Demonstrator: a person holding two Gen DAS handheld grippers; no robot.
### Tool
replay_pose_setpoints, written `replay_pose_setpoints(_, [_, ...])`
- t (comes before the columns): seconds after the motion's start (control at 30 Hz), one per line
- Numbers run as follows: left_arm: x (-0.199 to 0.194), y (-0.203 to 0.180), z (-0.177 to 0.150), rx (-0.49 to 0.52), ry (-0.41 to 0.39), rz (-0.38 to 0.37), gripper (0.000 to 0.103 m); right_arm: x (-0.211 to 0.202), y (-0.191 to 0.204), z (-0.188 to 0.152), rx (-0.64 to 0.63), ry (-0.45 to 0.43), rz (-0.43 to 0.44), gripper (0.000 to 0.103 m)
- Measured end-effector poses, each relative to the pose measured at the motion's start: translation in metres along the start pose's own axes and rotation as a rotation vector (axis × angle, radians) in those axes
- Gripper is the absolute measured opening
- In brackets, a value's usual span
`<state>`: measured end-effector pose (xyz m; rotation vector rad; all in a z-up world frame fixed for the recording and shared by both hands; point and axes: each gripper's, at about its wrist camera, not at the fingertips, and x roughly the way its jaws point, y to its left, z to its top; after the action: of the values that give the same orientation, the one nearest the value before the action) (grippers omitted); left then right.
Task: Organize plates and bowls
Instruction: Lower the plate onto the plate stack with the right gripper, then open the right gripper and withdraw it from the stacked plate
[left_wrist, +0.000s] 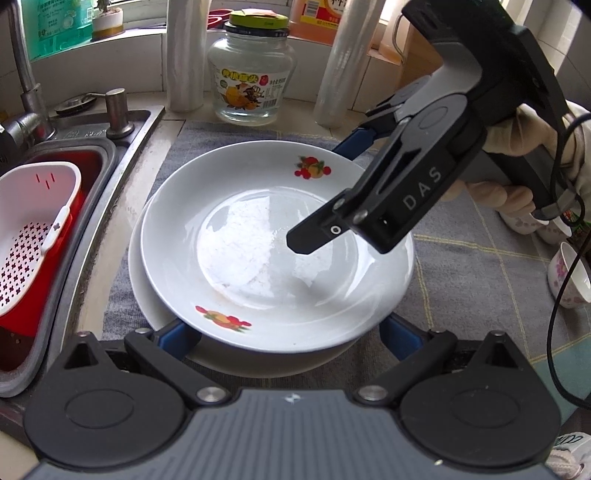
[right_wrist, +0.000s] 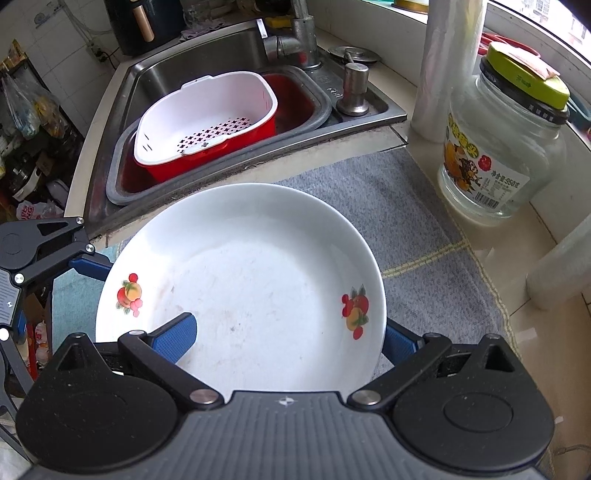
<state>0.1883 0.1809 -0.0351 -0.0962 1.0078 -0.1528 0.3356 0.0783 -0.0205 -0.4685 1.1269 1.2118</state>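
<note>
The white ceramic plate with fruit prints (left_wrist: 277, 258) sits stacked on a plain white plate (left_wrist: 147, 295) on the grey cloth mat (left_wrist: 480, 277) near the worktop's sink edge. The right gripper (right_wrist: 291, 332) grasps the top plate's rim, one pad inside and one outside. The left gripper (left_wrist: 291, 332) stands released, fingers straddling the stack. The stacking step looks nearly done; next the right should let go. "DAS" shows on the right gripper; the glass jar (left_wrist: 251, 77) carries a Chinese label, "950" legible.

- Two white plates: the upper fruit-print plate (left_wrist: 258, 206) resting on a plain lower plate (left_wrist: 138, 273).
- One small floral bowl (left_wrist: 567, 277) at the right edge.
- One glass jar (left_wrist: 253, 74) with a green lid.
- Two rolls of clear plastic film (left_wrist: 184, 55), upright.
- One white perforated strainer basket (left_wrist: 33, 236) in one red basin (right_wrist: 295, 96).
- One faucet (right_wrist: 295, 40).
- Two grippers: left gripper (left_wrist: 288, 334), right gripper (right_wrist: 291, 332).
</note>
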Motion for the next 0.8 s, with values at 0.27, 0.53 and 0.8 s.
replay_pose_setpoints(0.27, [-0.004,0.001,0.003,0.004,0.017,0.012,0.101,-0.004,0.001,-0.008,0.016,-0.002,0.013,0.103])
replay_pose_setpoints(0.53, [-0.008,0.003,0.004,-0.004,0.017,0.037,0.102,-0.004,0.003,-0.014,0.035,0.0,0.037,0.103])
replay_pose_setpoints(0.8, [-0.011,0.01,0.003,0.001,0.01,0.086,0.102,-0.002,0.006,-0.018,0.041,-0.007,0.041,0.103])
